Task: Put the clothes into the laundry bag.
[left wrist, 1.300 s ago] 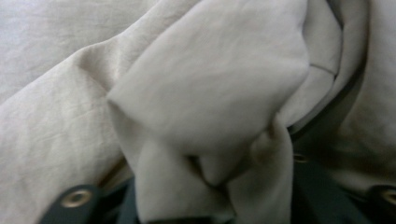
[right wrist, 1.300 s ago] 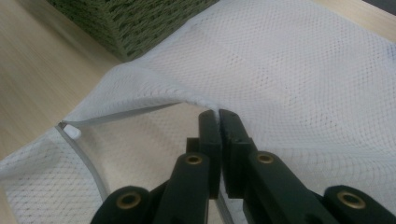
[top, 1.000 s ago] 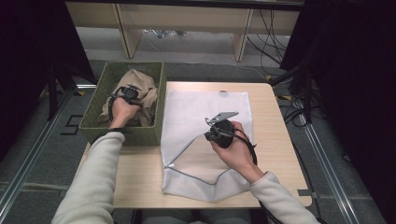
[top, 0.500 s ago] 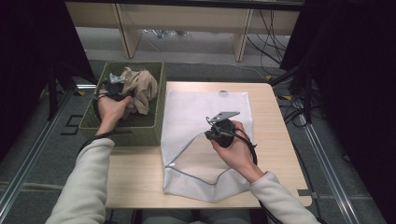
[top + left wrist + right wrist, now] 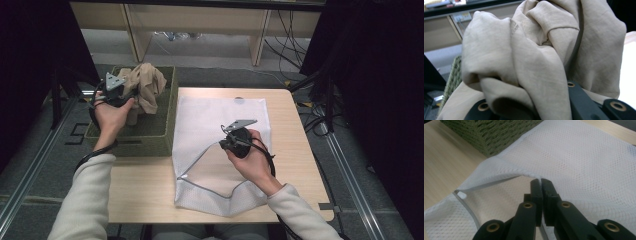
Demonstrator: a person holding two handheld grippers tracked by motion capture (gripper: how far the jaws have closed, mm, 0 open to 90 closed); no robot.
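Beige garment lifted out of the basket, mesh bag held open for it

The beige garment (image 5: 145, 86) now hangs bunched from the left gripper (image 5: 116, 89), raised above the green woven basket (image 5: 170, 125) where a second ago it lay low inside; in the left gripper view the cloth (image 5: 529, 57) drapes over the jaws, pinched between them. The right gripper (image 5: 541, 185) has not moved: its jaws are pressed together on the upper edge of the white mesh bag (image 5: 220, 117), holding the mouth lifted just ahead of it. The pick looks done; the carry across to the bag's opening, to the right of the left gripper, seems next.
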